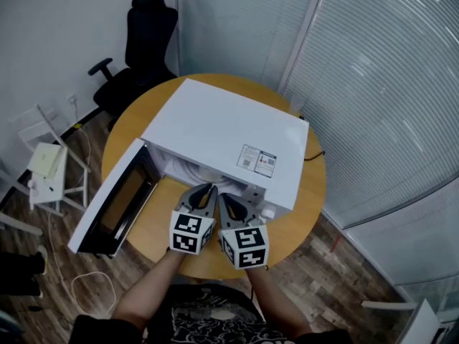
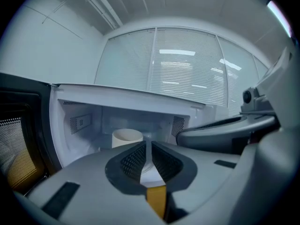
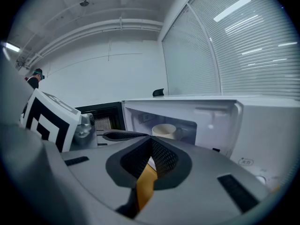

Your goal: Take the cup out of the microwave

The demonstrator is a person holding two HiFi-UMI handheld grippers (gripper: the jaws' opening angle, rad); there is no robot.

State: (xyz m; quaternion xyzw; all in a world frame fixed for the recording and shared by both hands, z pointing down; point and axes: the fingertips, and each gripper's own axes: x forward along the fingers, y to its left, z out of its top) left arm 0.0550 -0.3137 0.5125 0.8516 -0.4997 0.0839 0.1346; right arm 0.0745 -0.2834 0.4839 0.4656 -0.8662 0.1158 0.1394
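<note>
A white microwave (image 1: pixel 222 131) stands on a round wooden table (image 1: pixel 161 224), its door (image 1: pixel 118 199) swung open to the left. A cream cup (image 2: pixel 126 137) sits upright inside the cavity, and the right gripper view shows the same cup (image 3: pixel 164 130) with its handle to the right. My left gripper (image 1: pixel 209 189) and right gripper (image 1: pixel 225 198) hover side by side just in front of the opening, both pointing in. In the left gripper view the left gripper (image 2: pixel 147 143) is shut and empty, short of the cup. In its own view the right gripper (image 3: pixel 151 139) is likewise shut and empty.
A black office chair (image 1: pixel 140 49) stands behind the table, and a white folding rack (image 1: pixel 50 170) on the floor at left. A cable loop (image 1: pixel 90 289) lies on the wood floor. Blinds and glass walls (image 1: pixel 380 84) close off the right side.
</note>
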